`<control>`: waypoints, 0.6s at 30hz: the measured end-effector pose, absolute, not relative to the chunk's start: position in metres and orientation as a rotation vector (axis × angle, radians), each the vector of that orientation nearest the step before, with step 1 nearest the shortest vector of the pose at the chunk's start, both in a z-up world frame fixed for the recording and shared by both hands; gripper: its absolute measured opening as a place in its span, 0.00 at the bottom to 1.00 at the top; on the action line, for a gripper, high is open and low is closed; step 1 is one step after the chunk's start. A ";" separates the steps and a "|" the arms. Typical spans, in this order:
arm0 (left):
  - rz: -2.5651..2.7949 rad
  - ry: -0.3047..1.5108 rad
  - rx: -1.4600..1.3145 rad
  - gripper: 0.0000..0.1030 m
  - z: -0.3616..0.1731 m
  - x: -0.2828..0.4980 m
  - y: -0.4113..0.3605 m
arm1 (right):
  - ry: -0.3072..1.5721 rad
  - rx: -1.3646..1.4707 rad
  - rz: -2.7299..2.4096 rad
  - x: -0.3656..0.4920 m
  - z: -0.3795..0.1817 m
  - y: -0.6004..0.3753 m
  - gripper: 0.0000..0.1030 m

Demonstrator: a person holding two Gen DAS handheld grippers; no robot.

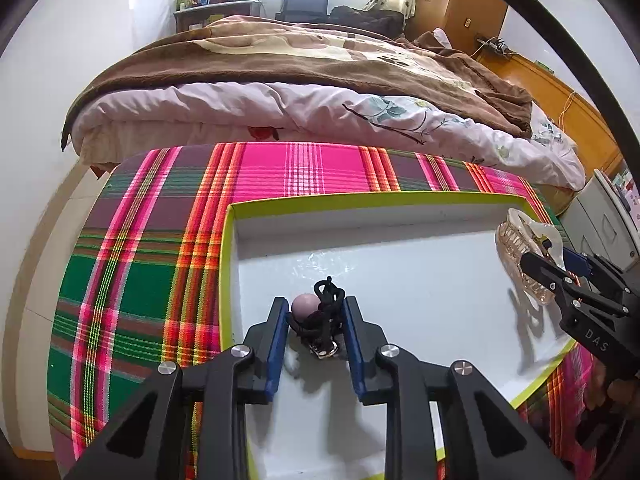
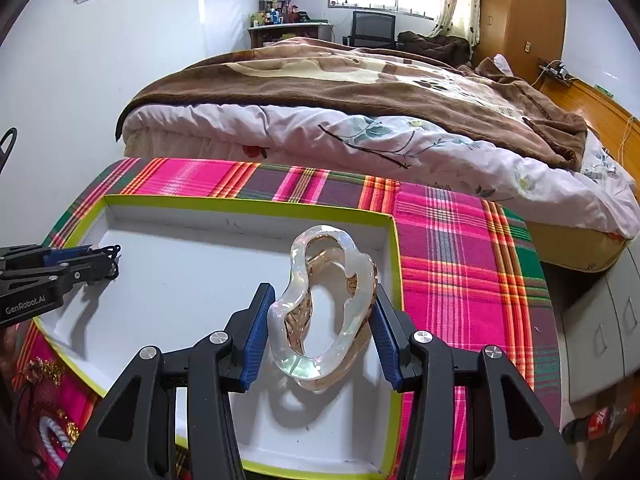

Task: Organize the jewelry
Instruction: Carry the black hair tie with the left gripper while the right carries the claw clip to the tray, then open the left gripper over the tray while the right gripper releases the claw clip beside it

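In the left wrist view, the left hand-held gripper is clamped on a black cord bundle with a pale pink bead and a small metal clasp at its lower end. The bundle hangs between the blue pads just above the white floor of a shallow tray with a lime-green rim. In the right wrist view, the right hand-held gripper grips a large translucent hair claw clip, clear with amber tones, held over the right part of the same tray. The tray rests on a surface covered with a pink, green and orange plaid cloth. At the near left edge of the right view, gold trinkets and a white beaded piece lie on the cloth outside the tray. Beyond the surface stands a bed with a floral quilt and brown blanket.
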State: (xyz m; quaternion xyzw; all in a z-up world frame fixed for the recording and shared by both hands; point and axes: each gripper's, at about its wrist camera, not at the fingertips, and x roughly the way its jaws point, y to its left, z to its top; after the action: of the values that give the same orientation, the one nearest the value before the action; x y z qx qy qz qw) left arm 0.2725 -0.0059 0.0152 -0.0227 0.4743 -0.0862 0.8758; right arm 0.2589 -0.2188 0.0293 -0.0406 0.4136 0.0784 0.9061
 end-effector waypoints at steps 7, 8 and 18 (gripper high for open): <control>-0.193 0.997 -0.037 0.40 0.014 0.270 -0.013 | 0.855 -0.093 0.150 0.259 0.029 -0.218 0.47; -0.195 0.998 -0.036 0.41 0.014 0.270 -0.013 | 0.856 -0.093 0.151 0.260 0.029 -0.218 0.47; -0.190 0.981 -0.041 0.64 0.020 0.263 -0.015 | 0.865 -0.065 0.180 0.257 0.030 -0.219 0.47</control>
State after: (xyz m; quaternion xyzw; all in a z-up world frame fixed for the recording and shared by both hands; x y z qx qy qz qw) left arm 0.2629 -0.0146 0.0196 -0.0197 0.4704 -0.0909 0.8776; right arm 0.2574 -0.2194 0.0297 -0.0313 0.4185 0.0873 0.9035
